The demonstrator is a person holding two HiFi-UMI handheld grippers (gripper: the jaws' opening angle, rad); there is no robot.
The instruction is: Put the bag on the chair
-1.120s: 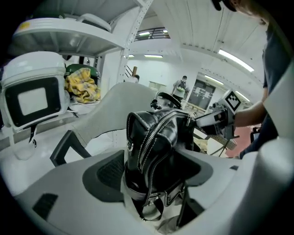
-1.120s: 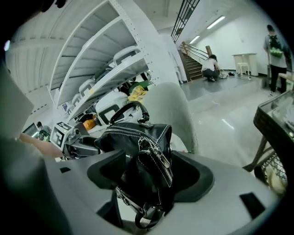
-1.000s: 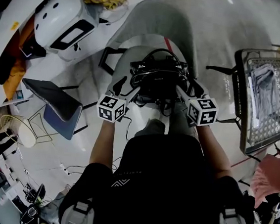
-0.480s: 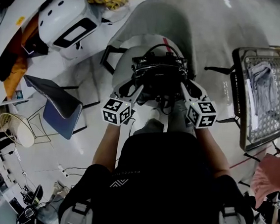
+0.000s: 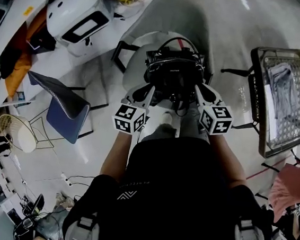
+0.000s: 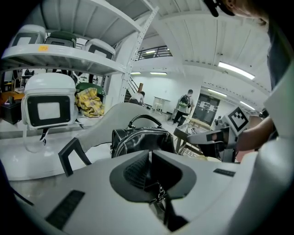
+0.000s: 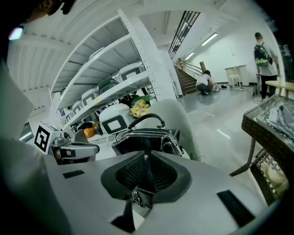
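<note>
Over the chair (image 5: pixel 166 17), L tool (image 6: pixel 150 156) has clamped bag (image 5: pixel 172 71) strap (image 6: pixel 159 197); R tool (image 7: pixel 147 158) closing on it.

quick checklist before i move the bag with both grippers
1. Left gripper shut on the bag strap: ok.
2. Right gripper grip settled: not ok, its jaws are closing on the bag strap between them.
3. Bag upright: ok.
4. Bag over the chair: ok.
5. Bag's underside resting on the chair: cannot tell, the grippers hide it.
6. Wire basket standing apart from the chair: ok.
</note>
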